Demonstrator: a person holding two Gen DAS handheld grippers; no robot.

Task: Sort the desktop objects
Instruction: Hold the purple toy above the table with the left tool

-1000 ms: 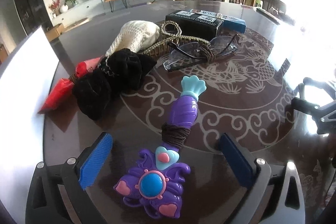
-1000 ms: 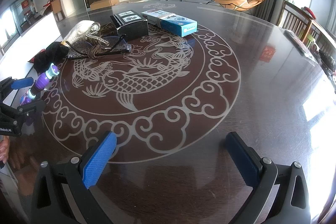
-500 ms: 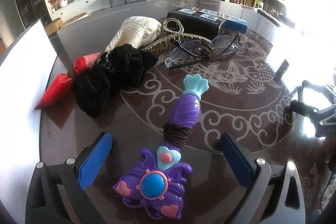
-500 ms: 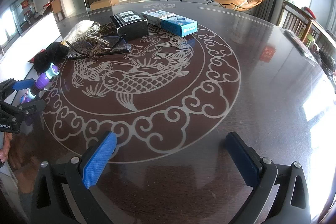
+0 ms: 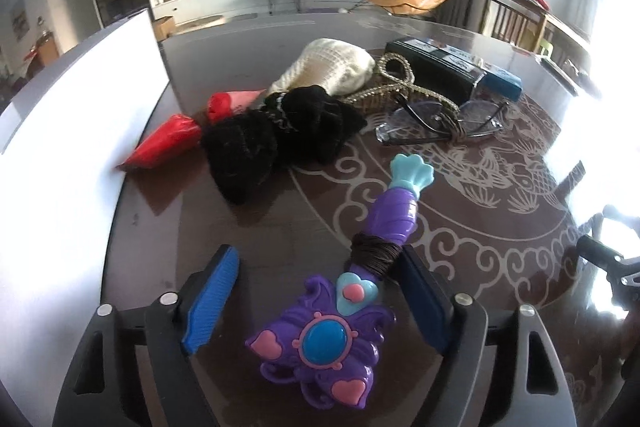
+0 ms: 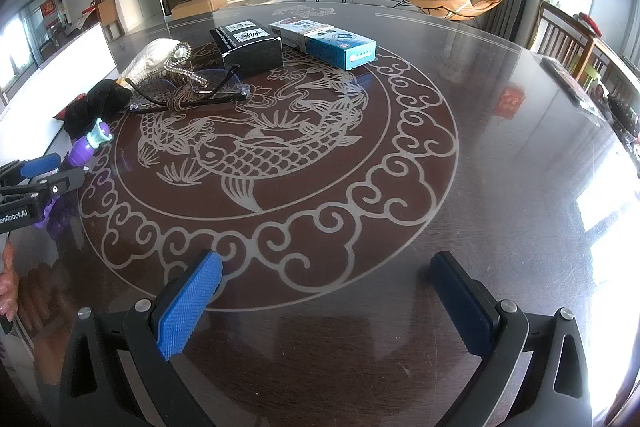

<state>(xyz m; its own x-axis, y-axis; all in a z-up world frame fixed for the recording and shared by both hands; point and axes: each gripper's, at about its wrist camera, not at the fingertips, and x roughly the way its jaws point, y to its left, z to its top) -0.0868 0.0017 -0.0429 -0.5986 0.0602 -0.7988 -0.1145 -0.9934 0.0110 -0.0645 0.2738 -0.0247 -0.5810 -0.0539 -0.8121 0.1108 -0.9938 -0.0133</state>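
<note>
A purple toy wand (image 5: 384, 227) with a turquoise tail and a brown cord (image 5: 374, 255) wound round its handle lies on the dark patterned table (image 5: 460, 227). My left gripper (image 5: 318, 259) straddles it and its jaws are closing. The right pad (image 5: 416, 291) reaches the cord wrap, while the left pad (image 5: 212, 299) is still clear of the wand. In the right wrist view the left gripper (image 6: 44, 173) and the wand (image 6: 86, 147) sit at the far left. My right gripper (image 6: 326, 263) hovers open over bare table, with nothing between its fingers.
Beyond the wand lie a black fuzzy cloth (image 5: 280, 143), a red pouch (image 5: 168, 143), a white knit hat (image 5: 332, 67), a beaded chain (image 5: 396, 83), glasses (image 5: 440, 119), a black box (image 6: 248, 45) and a blue box (image 6: 332, 41). A person's hand (image 6: 8, 287) shows at the left edge.
The left gripper's jaws have narrowed around the wand, and the right pad has come up against the cord wrap. The left view has rolled slightly. The right gripper has not moved.
</note>
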